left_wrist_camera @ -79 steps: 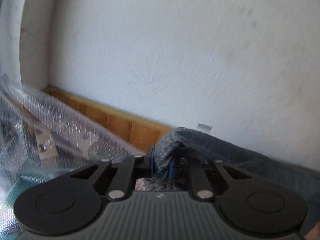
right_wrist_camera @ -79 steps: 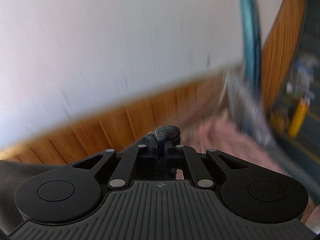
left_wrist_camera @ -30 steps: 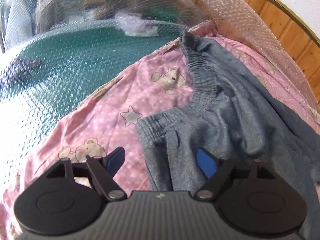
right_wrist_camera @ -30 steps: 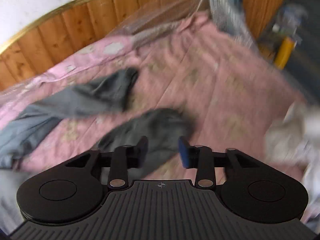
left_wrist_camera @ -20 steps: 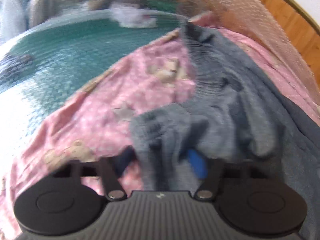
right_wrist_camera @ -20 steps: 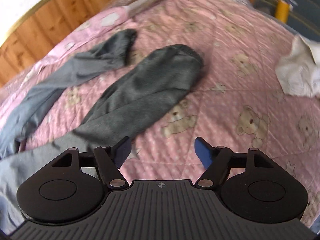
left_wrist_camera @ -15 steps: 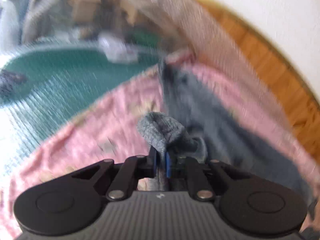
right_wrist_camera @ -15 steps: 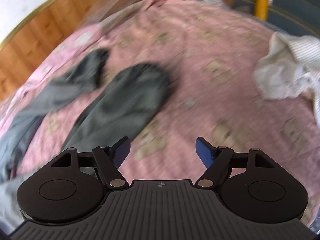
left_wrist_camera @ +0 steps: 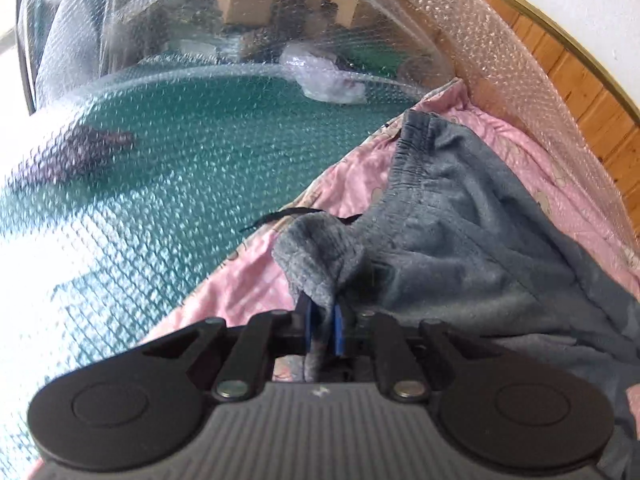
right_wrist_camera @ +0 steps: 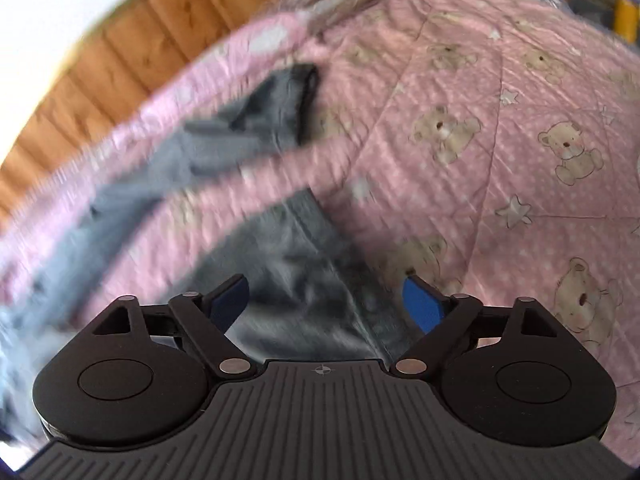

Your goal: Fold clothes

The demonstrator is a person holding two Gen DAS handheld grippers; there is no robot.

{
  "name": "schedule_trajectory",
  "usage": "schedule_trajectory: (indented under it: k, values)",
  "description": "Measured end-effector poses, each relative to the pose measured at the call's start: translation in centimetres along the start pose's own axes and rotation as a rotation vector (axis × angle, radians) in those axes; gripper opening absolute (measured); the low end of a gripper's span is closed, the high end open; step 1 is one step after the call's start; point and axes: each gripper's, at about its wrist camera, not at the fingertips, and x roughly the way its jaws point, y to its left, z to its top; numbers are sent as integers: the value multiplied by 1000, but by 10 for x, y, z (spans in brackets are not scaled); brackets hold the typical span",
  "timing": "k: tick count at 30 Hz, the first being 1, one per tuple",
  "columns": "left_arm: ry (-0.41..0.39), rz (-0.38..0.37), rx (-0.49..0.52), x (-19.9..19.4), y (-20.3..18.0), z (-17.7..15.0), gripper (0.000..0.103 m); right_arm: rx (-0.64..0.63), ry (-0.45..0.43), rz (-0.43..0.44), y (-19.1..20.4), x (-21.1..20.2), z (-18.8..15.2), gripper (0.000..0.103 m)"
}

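1. The left gripper [left_wrist_camera: 322, 326] pinches a bunch of the grey pants [left_wrist_camera: 460, 240].
2. The pants lie on the pink bear blanket [right_wrist_camera: 520, 120].
3. The right gripper [right_wrist_camera: 326, 300] is opening wide above one blurry pant leg, not gripping it.

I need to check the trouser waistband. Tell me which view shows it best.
The left wrist view: the elastic waistband of the grey trousers lies sharp on the pink sheet. The right wrist view shows only blurred trouser legs.
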Motion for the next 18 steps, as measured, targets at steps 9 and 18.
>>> schedule_trajectory:
  k: [9, 18]
  values:
    - [-116, 23, -67, -18, 18, 18, 10, 20, -100, 123, 2, -82, 45, 15]
    - [-24, 42, 65, 12, -27, 31, 11, 119, 75, -71, -1, 35, 159, 57]
